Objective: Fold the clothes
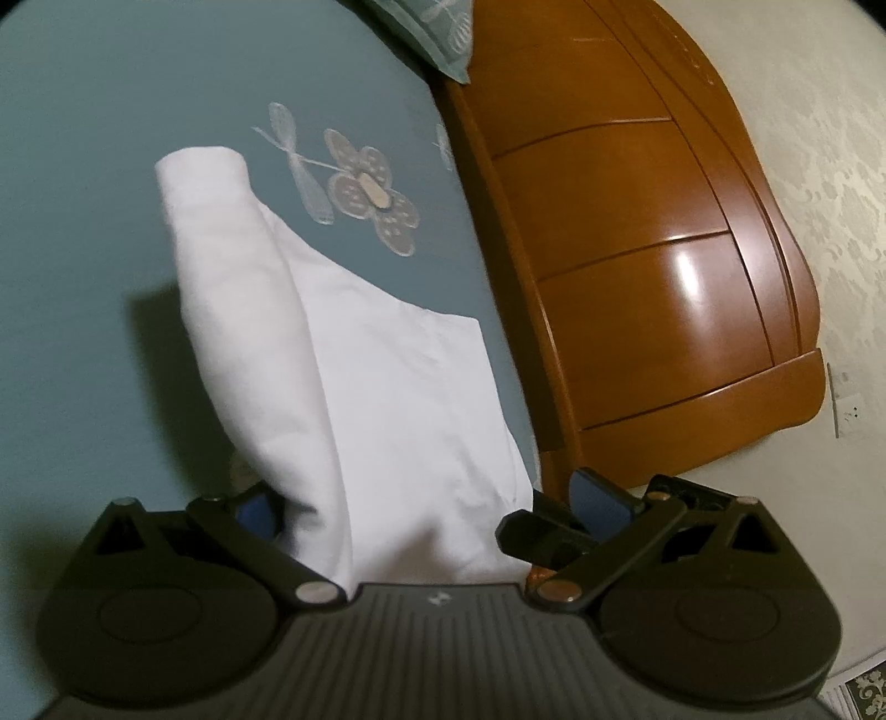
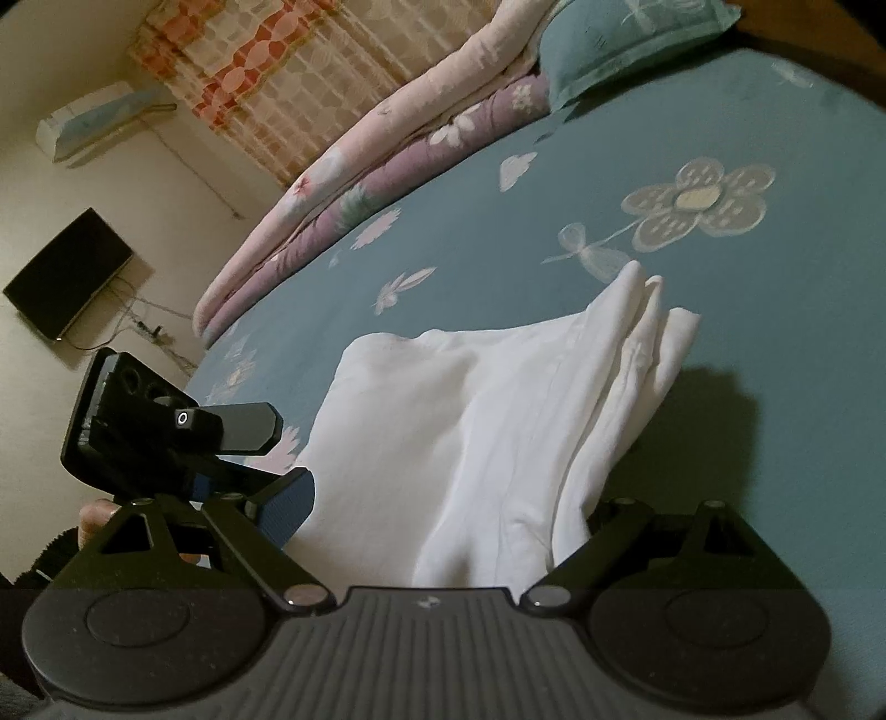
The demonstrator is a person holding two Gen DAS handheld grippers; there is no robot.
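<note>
A white garment (image 1: 343,360) hangs lifted over the teal bed sheet (image 1: 83,194), one long fold running away from me. My left gripper (image 1: 426,509) has the cloth bunched between its blue-padded fingers (image 1: 601,501), which stand wide apart around it. In the right wrist view the same white garment (image 2: 487,421) drapes from my right gripper (image 2: 443,515), bunched between its fingers (image 2: 288,501). The other gripper (image 2: 166,437) shows at the left there. The cloth hides the fingertips in both views.
A glossy wooden headboard (image 1: 653,266) stands at the bed's right edge, against a patterned wall. A teal pillow (image 2: 626,39) and a rolled pink and purple quilt (image 2: 376,177) lie at the far side. A wall screen (image 2: 66,277) hangs at the left.
</note>
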